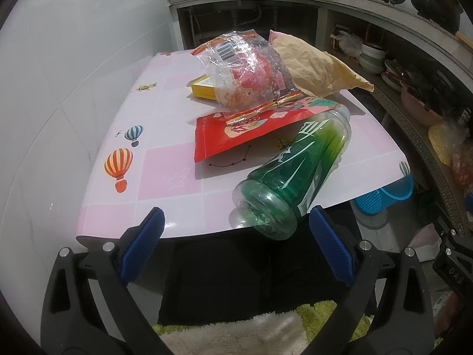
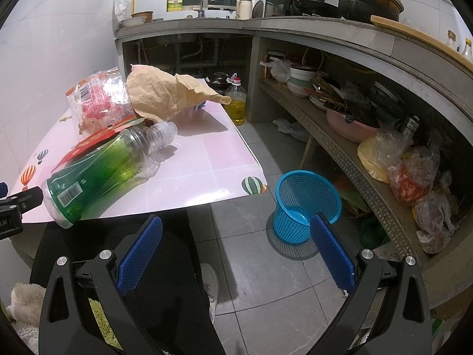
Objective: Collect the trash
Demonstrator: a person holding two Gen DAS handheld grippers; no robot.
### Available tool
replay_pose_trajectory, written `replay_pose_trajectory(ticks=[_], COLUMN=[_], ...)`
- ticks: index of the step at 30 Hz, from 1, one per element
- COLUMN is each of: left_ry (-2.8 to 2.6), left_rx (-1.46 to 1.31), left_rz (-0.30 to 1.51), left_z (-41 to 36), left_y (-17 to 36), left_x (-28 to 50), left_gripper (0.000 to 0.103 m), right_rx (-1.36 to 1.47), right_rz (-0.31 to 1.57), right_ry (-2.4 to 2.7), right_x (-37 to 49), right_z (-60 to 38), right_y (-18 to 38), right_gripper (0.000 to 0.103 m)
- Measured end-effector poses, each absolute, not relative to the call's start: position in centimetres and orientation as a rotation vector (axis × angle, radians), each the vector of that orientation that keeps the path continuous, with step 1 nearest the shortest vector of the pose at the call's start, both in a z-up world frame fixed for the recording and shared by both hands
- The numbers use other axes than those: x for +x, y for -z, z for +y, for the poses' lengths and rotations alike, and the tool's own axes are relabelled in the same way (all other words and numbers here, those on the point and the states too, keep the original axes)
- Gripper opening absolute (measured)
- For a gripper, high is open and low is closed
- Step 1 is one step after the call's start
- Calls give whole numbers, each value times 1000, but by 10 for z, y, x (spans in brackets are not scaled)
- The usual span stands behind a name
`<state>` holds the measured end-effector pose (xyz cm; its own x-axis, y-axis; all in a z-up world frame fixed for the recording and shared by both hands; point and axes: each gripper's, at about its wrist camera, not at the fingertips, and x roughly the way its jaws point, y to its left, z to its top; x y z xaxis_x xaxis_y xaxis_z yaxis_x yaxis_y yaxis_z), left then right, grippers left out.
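A green plastic bottle [image 1: 292,168] lies on its side at the near edge of the pink table [image 1: 142,159], its base hanging over the edge; it also shows in the right wrist view [image 2: 97,168]. Behind it lie a red snack pouch [image 1: 236,136], a clear printed plastic bag [image 1: 248,74], a crumpled brown paper bag [image 1: 313,65] and a yellow box [image 1: 202,88]. My left gripper [image 1: 236,222] is open just before the table edge, the bottle's base near its right finger. My right gripper [image 2: 236,230] is open and empty over the floor, right of the table. A blue mesh basket [image 2: 306,204] stands on the floor.
A kitchen counter [image 2: 295,26] with sink and pots runs behind and to the right. Its lower shelf [image 2: 354,159] holds bowls and plastic bags. An oil bottle [image 2: 236,100] stands on the tiled floor beyond the table. A white tiled wall [image 1: 59,59] borders the table's left.
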<state>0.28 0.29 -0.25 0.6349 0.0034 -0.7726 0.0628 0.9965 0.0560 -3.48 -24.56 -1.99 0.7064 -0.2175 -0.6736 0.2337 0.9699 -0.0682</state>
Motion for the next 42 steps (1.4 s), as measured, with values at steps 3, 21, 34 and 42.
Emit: replay_pose_trajectory(ticks=[3, 21, 34, 42], left_ry=[34, 27, 22, 14], left_rx=[80, 81, 84, 79], left_rz=[882, 885, 887, 889], left_z=[3, 8, 8, 8], left_y=[2, 4, 4, 3], left_x=[3, 3, 5, 7], left_gripper=[94, 94, 94, 94], right_rx=[22, 26, 25, 27], right_rz=[745, 748, 749, 751], right_ry=[251, 249, 251, 252], right_x=[-35, -34, -33, -32], right_z=[-246, -247, -244, -243], right_y=[20, 18, 24, 24], right_gripper=[98, 98, 98, 98])
